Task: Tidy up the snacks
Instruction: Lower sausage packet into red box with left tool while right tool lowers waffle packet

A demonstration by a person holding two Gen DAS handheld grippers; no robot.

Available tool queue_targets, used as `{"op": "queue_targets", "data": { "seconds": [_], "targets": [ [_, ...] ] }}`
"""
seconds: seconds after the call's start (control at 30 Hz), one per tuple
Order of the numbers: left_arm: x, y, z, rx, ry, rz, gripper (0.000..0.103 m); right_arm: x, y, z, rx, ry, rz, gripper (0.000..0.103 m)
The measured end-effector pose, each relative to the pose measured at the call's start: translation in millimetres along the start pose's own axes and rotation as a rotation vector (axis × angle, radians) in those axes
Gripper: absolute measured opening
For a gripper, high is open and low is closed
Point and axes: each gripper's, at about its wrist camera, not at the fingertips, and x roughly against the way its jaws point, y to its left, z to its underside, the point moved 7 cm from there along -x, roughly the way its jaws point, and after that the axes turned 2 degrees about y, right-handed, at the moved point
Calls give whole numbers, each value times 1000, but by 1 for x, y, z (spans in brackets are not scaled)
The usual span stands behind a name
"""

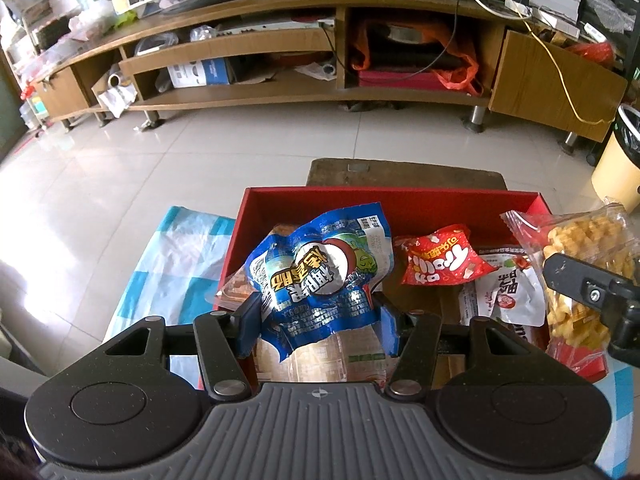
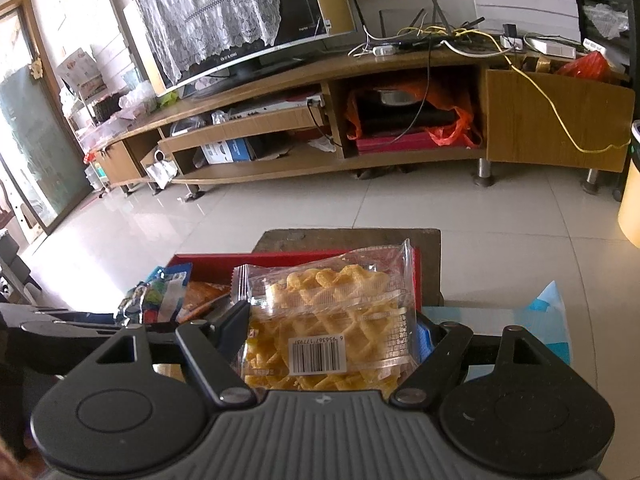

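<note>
Two snack packs are in hand over the red box, neither let go. Already lying in the box: a red snack packet, a white packet with a red date picture, and others half hidden beneath. Judged well along, with both held packs left to place.

Left gripper: jaws set narrow, clamped on the blue crinkled snack bag, which stands up between the fingers above the box's left part.

Right gripper: jaws at middling width, pressing the clear waffle-crisp pack, barcode facing the camera, over the box's right side
</note>
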Motion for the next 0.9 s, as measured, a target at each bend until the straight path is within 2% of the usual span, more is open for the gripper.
{"op": "queue_targets", "data": {
  "seconds": [0.9],
  "targets": [
    [-5,-16,5,-71,-19,-19,65,-17,-3,13,33,50,43,74]
  ]
}}
